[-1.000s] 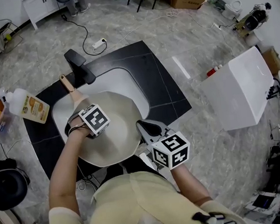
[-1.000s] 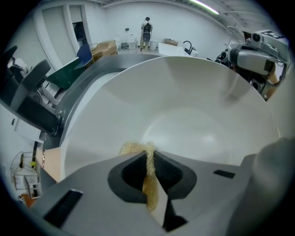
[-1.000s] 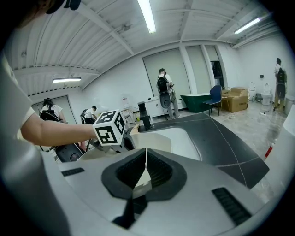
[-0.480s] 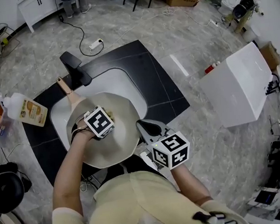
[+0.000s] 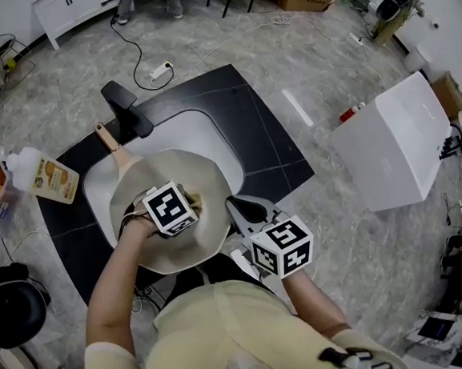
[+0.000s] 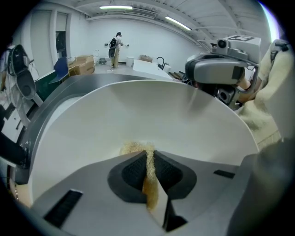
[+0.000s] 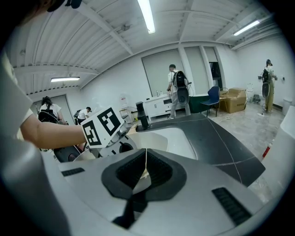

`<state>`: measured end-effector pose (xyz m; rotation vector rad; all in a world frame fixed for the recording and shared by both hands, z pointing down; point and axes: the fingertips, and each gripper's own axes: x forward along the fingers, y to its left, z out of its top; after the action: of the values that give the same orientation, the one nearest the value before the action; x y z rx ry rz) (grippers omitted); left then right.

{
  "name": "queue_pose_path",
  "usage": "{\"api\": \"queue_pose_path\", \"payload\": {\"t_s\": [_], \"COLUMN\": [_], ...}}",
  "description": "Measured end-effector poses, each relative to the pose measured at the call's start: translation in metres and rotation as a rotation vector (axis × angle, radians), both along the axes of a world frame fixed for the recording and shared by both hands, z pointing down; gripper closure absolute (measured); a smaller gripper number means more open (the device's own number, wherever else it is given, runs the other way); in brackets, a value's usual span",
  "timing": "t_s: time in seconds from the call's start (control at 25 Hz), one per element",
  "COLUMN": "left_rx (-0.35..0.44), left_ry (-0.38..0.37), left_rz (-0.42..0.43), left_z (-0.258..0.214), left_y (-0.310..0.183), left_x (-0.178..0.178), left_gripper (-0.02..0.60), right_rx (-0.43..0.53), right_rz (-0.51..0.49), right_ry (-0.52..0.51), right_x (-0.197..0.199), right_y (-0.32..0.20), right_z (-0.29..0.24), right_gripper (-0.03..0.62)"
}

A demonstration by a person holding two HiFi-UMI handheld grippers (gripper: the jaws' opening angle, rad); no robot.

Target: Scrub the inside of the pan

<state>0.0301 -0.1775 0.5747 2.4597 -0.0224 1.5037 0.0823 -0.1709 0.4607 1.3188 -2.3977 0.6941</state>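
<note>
A cream pan (image 5: 213,181) with a wooden handle (image 5: 108,137) is held over the sink (image 5: 215,134). My left gripper (image 5: 189,202) is inside the pan, shut on a tan scrub pad (image 6: 134,148) that presses on the pan's inner surface (image 6: 138,110). At the pan's near right edge, my right gripper (image 5: 238,208) is shut on the rim. In the right gripper view the thin rim (image 7: 144,174) shows clamped between the jaws of that gripper (image 7: 145,162), with the left gripper's marker cube (image 7: 102,127) just beyond.
A black faucet (image 5: 124,107) stands behind the sink in a black counter (image 5: 263,141). A soap bottle (image 5: 47,176) lies on the counter's left end. A white box (image 5: 396,145) stands on the floor to the right. People move in the background.
My left gripper has slid the pad across the pan's inside, toward the right and nearer me. The right gripper has stayed on the rim.
</note>
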Motion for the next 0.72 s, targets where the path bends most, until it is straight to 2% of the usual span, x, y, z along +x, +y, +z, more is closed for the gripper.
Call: {"api": "queue_pose_path", "payload": {"t_s": [0.32, 0.52, 0.72], "left_rx": [-0.051, -0.113, -0.208], "left_ry": [0.0, -0.004, -0.046], "left_rz": [0.127, 0.164, 0.174], "left_z": [-0.008, -0.011, -0.012], "left_y": [0.04, 0.061, 0.076], "left_x": [-0.005, -0.016, -0.034], "left_gripper": [0.546, 0.546, 0.546], "right_rx": [-0.007, -0.012, -0.015], "right_rz": [-0.001, -0.007, -0.01], "right_ry": [0.001, 0.008, 0.012], "right_x": [0.003, 0.003, 0.003], "right_y": [0.002, 0.004, 0.004], "right_z": [0.002, 0.003, 0.005], "right_gripper": [0.577, 0.577, 0.577]}}
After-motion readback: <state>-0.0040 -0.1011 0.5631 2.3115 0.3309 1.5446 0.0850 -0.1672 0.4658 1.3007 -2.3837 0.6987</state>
